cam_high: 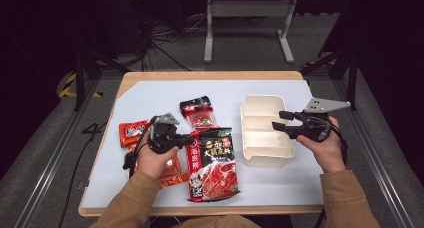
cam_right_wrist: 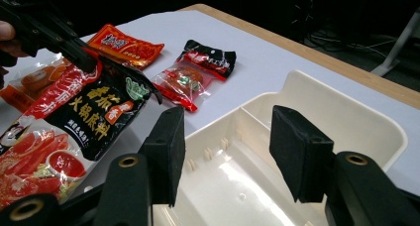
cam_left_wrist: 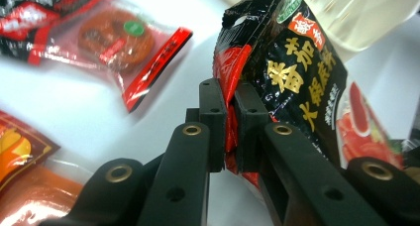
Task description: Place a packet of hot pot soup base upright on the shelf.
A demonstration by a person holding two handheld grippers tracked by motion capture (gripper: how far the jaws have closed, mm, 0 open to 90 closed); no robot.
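My left gripper (cam_high: 189, 138) is shut on the left edge of a large black-and-red sauce packet (cam_high: 212, 163). In the left gripper view the two pads (cam_left_wrist: 213, 112) pinch the packet's (cam_left_wrist: 297, 72) red edge, and that side is raised off the table. The right gripper view shows the left gripper (cam_right_wrist: 81, 57) holding the lifted packet (cam_right_wrist: 84, 117). My right gripper (cam_high: 278, 121) hovers at the right side of a white divided tray (cam_high: 265, 160). It stands open (cam_right_wrist: 225, 151) over the tray (cam_right_wrist: 346, 112), with nothing pressed between its pads.
A small clear packet with red and black ends (cam_high: 200, 113) lies left of the tray. An orange packet (cam_high: 132, 132) lies farther left, and another orange one (cam_high: 172, 173) sits under my left hand. The white mat (cam_high: 150, 95) covers a wooden table.
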